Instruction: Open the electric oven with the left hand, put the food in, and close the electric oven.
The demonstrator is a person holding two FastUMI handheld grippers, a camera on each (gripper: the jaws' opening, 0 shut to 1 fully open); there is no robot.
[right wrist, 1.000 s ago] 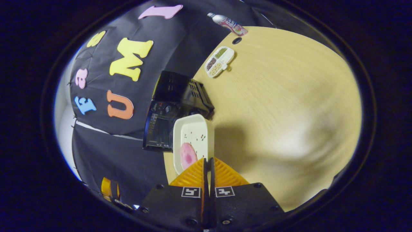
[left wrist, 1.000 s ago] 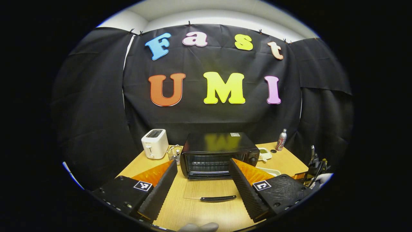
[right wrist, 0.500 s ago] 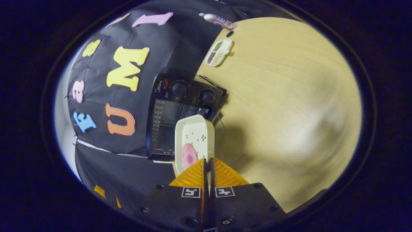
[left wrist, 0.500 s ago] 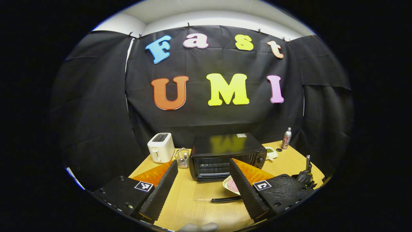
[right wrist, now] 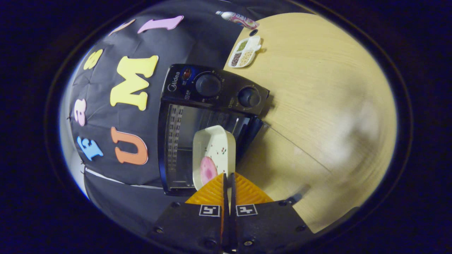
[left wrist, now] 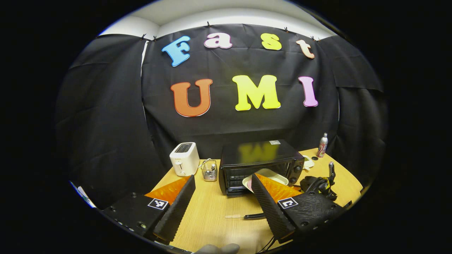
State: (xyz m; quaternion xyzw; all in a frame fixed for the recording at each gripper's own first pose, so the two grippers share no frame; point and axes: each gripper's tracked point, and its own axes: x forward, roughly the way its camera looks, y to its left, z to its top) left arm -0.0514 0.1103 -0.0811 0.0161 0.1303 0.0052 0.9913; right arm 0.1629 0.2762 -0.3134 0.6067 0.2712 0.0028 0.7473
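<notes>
right gripper view: right gripper (right wrist: 228,176) rolled sideways, jaws clamped on dish (right wrist: 214,155) rim at open oven (right wrist: 208,116); left gripper (left wrist: 222,201) jaws apart.

oven: black electric oven (left wrist: 261,165) (right wrist: 197,123), standing on the wooden table toward its far side, two round knobs on its control panel
door: glass door (left wrist: 243,211) folded down flat toward the near side, handle at its near edge, cavity open
dish: white oblong dish (right wrist: 213,155) (left wrist: 265,175), far end at the oven mouth
food: a pink round slice (right wrist: 207,170) at the dish's near end
</notes>
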